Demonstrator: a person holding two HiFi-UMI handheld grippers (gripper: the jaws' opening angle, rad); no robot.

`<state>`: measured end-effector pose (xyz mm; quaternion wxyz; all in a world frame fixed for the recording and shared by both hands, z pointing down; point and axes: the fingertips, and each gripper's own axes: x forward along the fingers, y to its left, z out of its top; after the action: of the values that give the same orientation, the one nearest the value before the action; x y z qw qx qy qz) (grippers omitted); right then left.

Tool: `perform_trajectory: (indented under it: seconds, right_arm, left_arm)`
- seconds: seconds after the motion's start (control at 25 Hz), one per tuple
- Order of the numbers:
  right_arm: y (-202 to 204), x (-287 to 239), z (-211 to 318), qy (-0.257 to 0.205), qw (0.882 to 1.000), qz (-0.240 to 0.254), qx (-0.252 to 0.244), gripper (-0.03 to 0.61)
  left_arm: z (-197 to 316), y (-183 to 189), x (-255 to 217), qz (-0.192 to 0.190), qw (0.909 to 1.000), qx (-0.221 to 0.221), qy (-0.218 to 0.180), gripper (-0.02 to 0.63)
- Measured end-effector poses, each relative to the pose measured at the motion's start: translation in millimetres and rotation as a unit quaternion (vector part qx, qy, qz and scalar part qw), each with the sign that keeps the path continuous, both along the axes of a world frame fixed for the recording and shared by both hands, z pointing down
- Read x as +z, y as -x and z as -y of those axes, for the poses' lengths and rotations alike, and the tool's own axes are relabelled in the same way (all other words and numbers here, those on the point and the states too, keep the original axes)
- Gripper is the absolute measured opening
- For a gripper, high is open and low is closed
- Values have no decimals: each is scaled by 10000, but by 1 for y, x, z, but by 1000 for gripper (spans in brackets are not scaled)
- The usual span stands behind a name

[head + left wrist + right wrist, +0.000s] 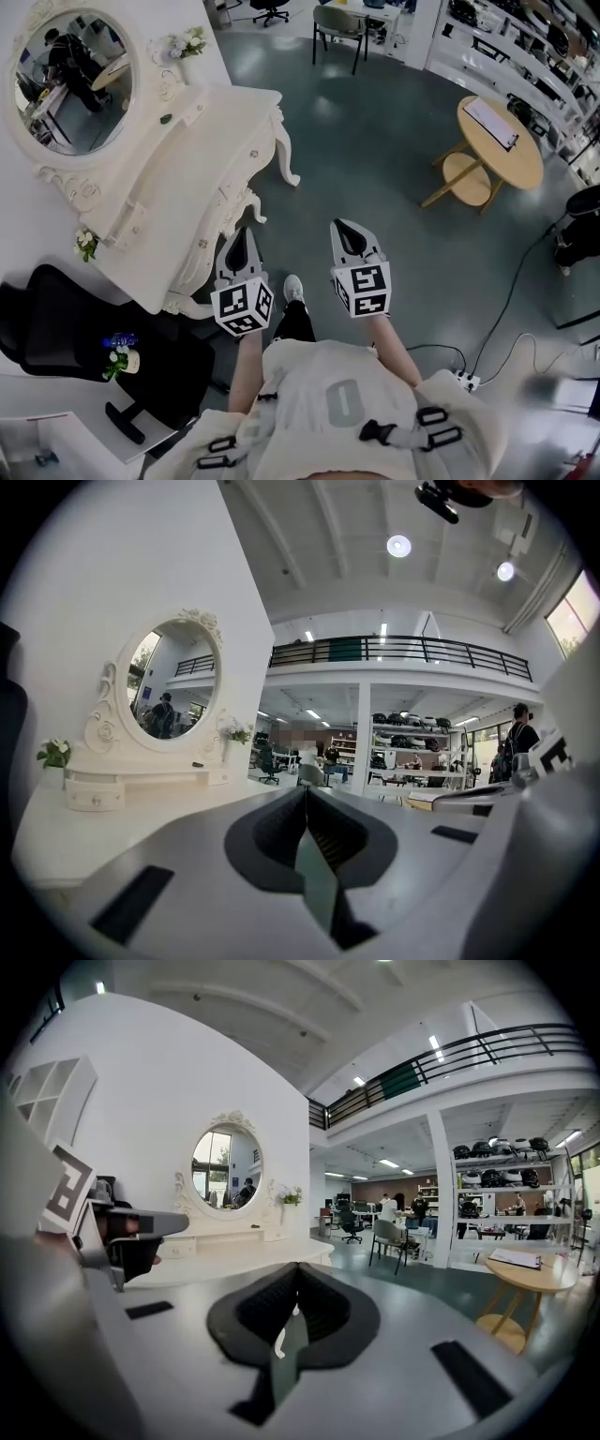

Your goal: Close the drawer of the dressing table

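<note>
The white dressing table with its oval mirror stands at the left of the head view. Its drawer front, with small knobs, faces the open floor, and no drawer visibly sticks out. My left gripper hovers just beside the table's near leg, jaws shut and empty. My right gripper floats over the grey floor further right, also shut and empty. In the left gripper view the left gripper points along the tabletop. The right gripper looks past the table.
A black office chair sits at the table's near end, with a small flower pot beside it. A round wooden side table stands at the right. A power strip and cables lie on the floor at the lower right.
</note>
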<state>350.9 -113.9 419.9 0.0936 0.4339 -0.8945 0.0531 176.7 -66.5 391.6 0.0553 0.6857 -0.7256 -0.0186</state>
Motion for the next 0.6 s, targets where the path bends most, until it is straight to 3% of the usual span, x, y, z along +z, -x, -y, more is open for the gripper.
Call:
perform_trajectory:
  seconds: [0.6]
  right_arm:
    - [114,-27,174,73,9999,-116,-5,5]
  left_arm:
    - [181,108,-29,-86,9998,158,-27,18]
